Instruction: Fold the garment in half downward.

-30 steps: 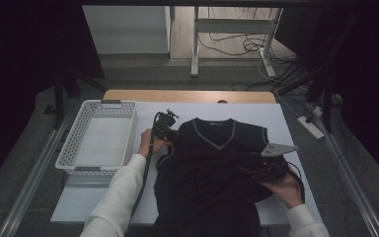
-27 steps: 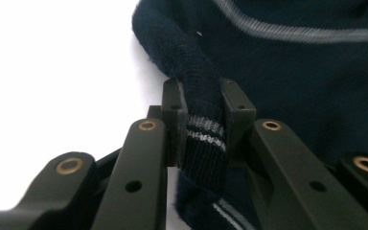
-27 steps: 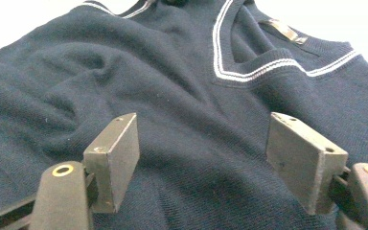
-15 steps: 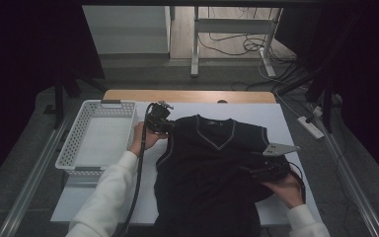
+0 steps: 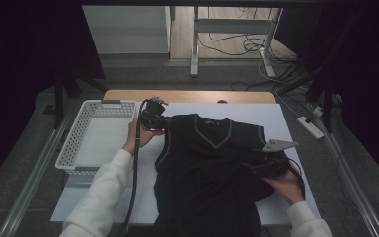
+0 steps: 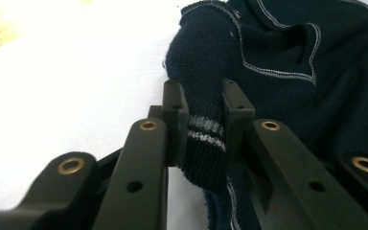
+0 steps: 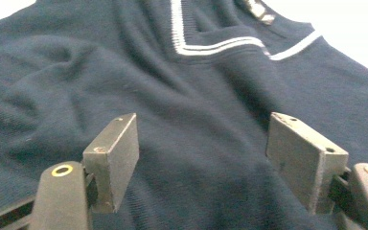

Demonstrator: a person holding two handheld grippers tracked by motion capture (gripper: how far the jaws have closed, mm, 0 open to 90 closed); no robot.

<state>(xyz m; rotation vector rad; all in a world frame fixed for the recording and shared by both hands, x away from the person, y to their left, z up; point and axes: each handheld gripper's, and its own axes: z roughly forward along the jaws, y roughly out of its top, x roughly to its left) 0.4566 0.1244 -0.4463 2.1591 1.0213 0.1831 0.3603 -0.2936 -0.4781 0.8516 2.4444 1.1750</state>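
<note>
I've got the left gripper [image 6: 199, 132] clamped on the vest's [image 5: 212, 173] striped edge — the right gripper [image 7: 201, 163] gapes above the knit, holding nothing. By my read folding has barely begun, and the basket [image 5: 79, 143] waits.

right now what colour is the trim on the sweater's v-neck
White stripes on the navy sweater, around the v-neck trim; clearest in the right gripper view.

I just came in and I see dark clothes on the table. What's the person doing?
A person is working on a dark navy sweater spread on a white table, holding a tool in each hand. The left tool is pinching the striped cuff near the sweater's shoulder. The right tool sits open over the sweater's body. A white basket waits at the left.
</note>
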